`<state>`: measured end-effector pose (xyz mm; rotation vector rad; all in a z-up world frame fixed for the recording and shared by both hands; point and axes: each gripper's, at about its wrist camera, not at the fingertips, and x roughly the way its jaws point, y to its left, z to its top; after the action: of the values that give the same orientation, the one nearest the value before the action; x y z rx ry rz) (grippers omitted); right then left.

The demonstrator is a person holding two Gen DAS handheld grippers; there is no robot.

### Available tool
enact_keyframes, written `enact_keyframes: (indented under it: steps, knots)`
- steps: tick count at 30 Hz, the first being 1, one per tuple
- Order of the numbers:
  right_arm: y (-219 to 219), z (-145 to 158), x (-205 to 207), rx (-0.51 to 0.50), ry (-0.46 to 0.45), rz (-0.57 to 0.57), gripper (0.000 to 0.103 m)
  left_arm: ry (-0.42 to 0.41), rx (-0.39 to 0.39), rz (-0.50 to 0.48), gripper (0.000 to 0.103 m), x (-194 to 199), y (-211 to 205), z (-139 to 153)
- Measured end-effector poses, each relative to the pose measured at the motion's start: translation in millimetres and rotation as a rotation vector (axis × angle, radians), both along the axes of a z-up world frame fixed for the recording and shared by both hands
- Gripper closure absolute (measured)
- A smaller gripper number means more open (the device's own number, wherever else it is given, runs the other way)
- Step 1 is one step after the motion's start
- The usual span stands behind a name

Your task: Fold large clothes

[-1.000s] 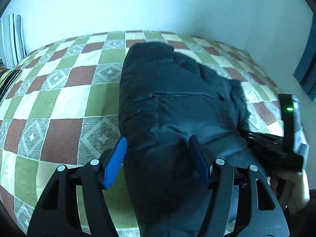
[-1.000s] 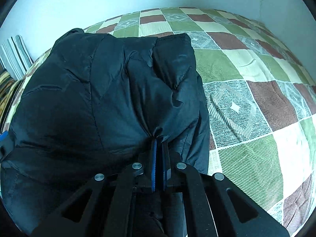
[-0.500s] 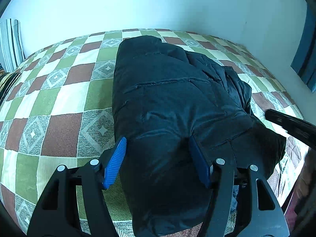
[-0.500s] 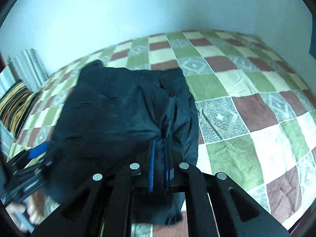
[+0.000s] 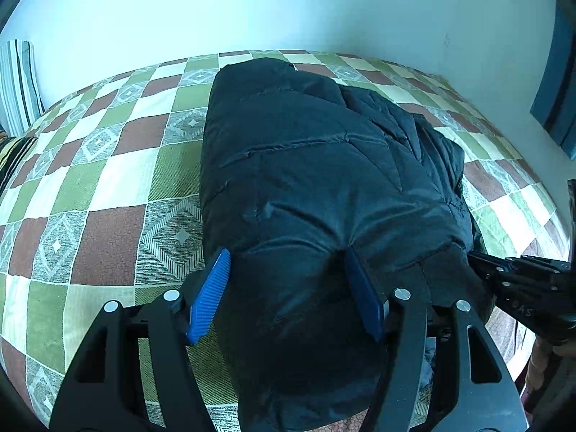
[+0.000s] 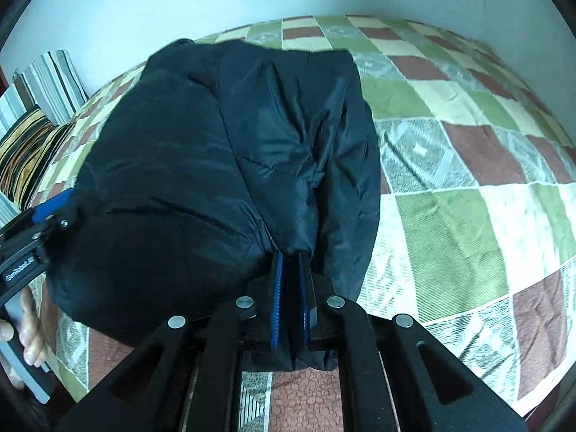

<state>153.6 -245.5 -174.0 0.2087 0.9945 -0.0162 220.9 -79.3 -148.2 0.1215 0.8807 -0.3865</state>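
A large black padded jacket (image 5: 324, 187) lies folded in a bulky heap on the checkered bedspread (image 5: 108, 194); it also fills the right wrist view (image 6: 223, 165). My left gripper (image 5: 288, 280) is open, its blue fingers (image 5: 210, 295) straddling the jacket's near edge, with padded fabric bulging between them. My right gripper (image 6: 289, 266) is shut on a pinch of the jacket's near edge. The right gripper shows at the right of the left wrist view (image 5: 522, 284), and the left gripper at the left of the right wrist view (image 6: 39, 237).
The bed reaches a pale wall (image 5: 252, 7) at the back. Striped pillows (image 6: 39, 108) lie at the bed's left end. A dark blue curtain or frame (image 5: 554, 72) stands at the right. The bed's near edge runs just below both grippers.
Both grippers have shifted over the near bed edge and the jacket's near part has moved with them. The right gripper has stayed shut on the fabric; the left has stayed open.
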Motion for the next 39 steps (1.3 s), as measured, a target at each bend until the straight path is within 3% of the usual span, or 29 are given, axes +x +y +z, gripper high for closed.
enact_keyframes:
  steps: [10, 26, 28, 32, 39]
  knots:
    - [2, -11, 2, -0.002, -0.001, -0.02, 0.095, -0.016, 0.02, -0.006, 0.038, -1, -5, -10]
    - [-2, 10, -7, 0.007, -0.04, -0.013, 0.094, -0.001, -0.016, -0.002, 0.038, 1, 2, 3]
    - [-4, 17, -8, 0.01, -0.044, -0.009, 0.093, 0.003, -0.019, -0.005, 0.04, 1, 5, 9]
    - [-8, 42, -12, 0.007, -0.087, -0.007, 0.074, -0.025, -0.025, 0.013, 0.041, 5, 12, 26]
    - [-13, 83, 27, -0.013, -0.177, -0.001, 0.073, -0.023, -0.05, 0.035, 0.042, 46, 15, 48]
